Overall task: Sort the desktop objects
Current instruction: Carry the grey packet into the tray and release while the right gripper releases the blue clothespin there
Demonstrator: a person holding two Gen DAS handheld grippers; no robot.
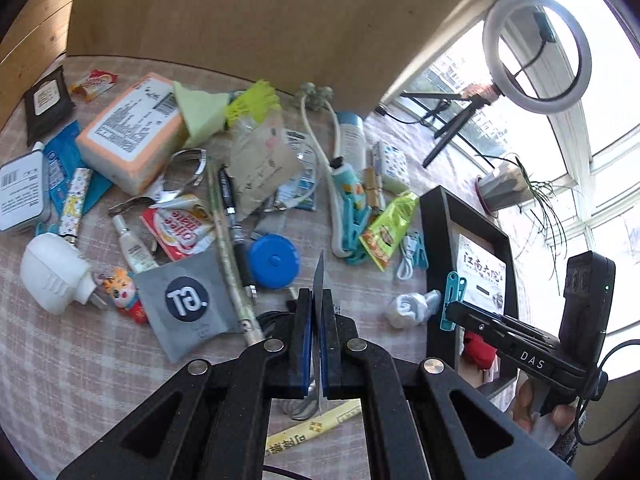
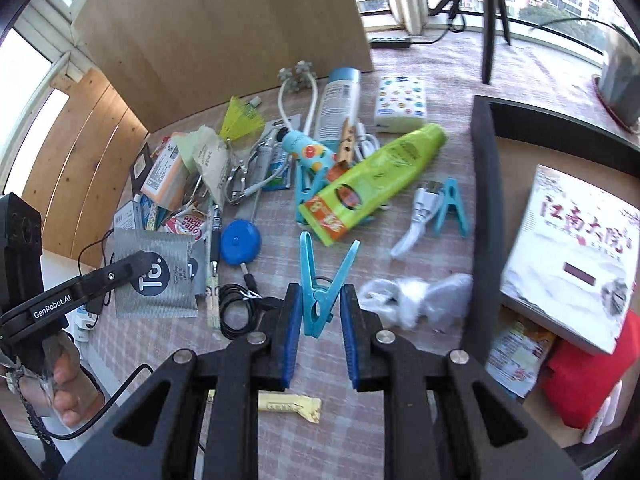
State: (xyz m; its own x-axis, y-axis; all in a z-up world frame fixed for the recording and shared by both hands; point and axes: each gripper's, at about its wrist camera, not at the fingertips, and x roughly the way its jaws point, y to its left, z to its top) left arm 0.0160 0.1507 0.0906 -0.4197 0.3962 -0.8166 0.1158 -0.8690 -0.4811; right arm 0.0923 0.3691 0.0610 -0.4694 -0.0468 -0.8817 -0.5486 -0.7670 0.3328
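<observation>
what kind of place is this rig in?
Likely a home sunroom or balcony used for filming: big windows onto apartment blocks, a ring light on a tripod, a potted plant.

You get bright daylight from the windows [image 1: 600, 128], blown white at right; fisheye edges bend and darken, the book [image 2: 572, 256] blurs.

Clutter on the table [image 2: 400, 420], box [image 2: 486, 200] at its 3 o'clock side

In the right wrist view, the clip [image 2: 324, 280] is at centre; tape measure [image 2: 240, 240] lies at 9 o'clock of it, tube [image 2: 372, 184] at 12, plastic wrap [image 2: 416, 296] at 3; a book [image 2: 568, 256] lies in the box.
</observation>
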